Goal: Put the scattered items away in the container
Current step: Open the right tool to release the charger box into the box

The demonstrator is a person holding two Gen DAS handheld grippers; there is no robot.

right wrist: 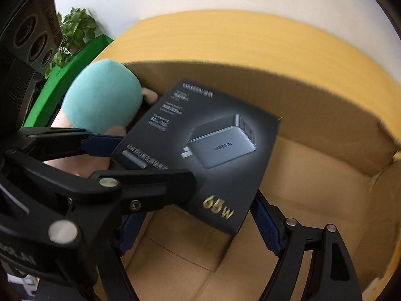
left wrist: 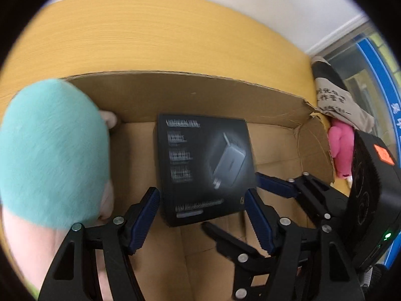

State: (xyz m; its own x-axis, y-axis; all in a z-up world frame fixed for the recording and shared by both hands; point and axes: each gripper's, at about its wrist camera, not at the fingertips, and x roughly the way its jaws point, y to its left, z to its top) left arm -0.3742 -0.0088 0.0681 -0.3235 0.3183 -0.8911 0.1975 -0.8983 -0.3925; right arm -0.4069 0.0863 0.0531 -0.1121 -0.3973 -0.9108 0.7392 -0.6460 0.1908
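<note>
A black charger box (left wrist: pixel 204 168) printed "UGREEN 65W" sits inside the open cardboard box (left wrist: pixel 190 92). My left gripper (left wrist: pixel 203 205) is open with its blue-padded fingers on either side of the charger box's near end; contact cannot be told. My right gripper (right wrist: pixel 198 225) is also open around the same charger box (right wrist: pixel 208 150), over the cardboard box (right wrist: pixel 313 183). The right gripper shows in the left wrist view (left wrist: pixel 253 200) crossing in from the right. A teal and cream plush toy (left wrist: pixel 50 155) lies in the box's left end, also in the right wrist view (right wrist: pixel 102 100).
The cardboard box stands on a yellow surface (left wrist: pixel 163 32). A pink plush (left wrist: pixel 342 148) and a printed cloth bag (left wrist: pixel 338 100) lie outside the box at the right. A green cloth (right wrist: pixel 75 72), a plant (right wrist: pixel 75 27) and a black speaker (right wrist: pixel 35 32) stand at the left.
</note>
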